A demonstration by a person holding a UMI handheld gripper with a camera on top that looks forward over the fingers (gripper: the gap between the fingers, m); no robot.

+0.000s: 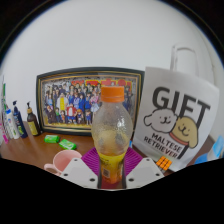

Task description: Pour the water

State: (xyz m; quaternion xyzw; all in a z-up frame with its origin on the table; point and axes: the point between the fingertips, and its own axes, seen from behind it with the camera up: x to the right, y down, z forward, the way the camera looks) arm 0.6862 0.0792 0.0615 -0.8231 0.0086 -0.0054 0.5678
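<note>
At the centre of the gripper view, we see a clear plastic bottle (112, 130) with an orange cap (112, 94) standing upright, its long axis vertical, with a little yellowish liquid at its base. It rises from between the two fingers of the hand-held gripper (112, 172), whose white tips show at the bottom centre of the frame with a magenta pad (97, 160) visible on the inner face. The fingers are spread about as wide as the bottle and sit close against its lower body on either side; we cannot tell from this view whether both actually press on it or whether it stands on the wooden table (30, 152) on its own. To the right of centre, just beside and slightly behind the bottle, we see a white mug (178, 120) printed with "GIFT" and a cartoon dog, its handle at the upper right of the frame; we judge it the likely vessel to receive the water. At left centre a framed group photograph (78, 100) leans against the pale wall, with small dark bottles (22, 120) at the far left and a green packet (67, 144) on the tabletop. The pour, as we read it, turns on one relation: the mug lies to the right of the bottle, so the bottle would have to tip that way, and its cap is on.
</note>
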